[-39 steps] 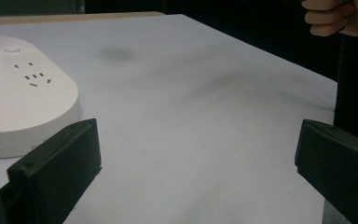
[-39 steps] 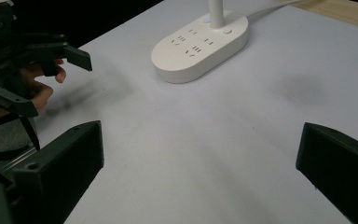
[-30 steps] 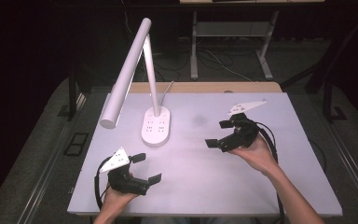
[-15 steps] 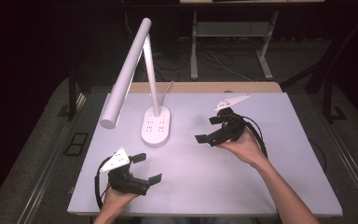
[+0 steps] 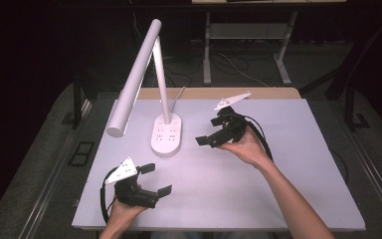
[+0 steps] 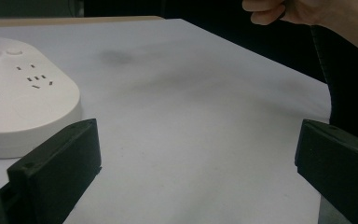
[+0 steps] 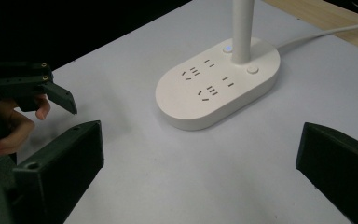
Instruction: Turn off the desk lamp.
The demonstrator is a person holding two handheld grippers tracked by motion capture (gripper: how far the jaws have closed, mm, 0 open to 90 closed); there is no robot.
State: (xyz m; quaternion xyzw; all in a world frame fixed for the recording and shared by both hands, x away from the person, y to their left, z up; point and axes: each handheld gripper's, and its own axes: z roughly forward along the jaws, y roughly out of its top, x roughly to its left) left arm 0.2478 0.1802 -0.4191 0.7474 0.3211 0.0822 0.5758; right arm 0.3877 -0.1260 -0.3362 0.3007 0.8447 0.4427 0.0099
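Near the table's front edge, the left gripper (image 5: 155, 178) rests low in the person's hand, its black jaws spread wide on nothing, likely parked out of the way. Beyond it stands the white desk lamp with an oval plastic base carrying sockets and buttons (image 5: 166, 134), set toward the back of the pale grey table (image 5: 288, 184) where its cord runs off. To the right, the right gripper (image 5: 210, 135) hovers above the table, jaws wide apart and aimed at that base, seemingly lining up for the round button (image 7: 251, 70).
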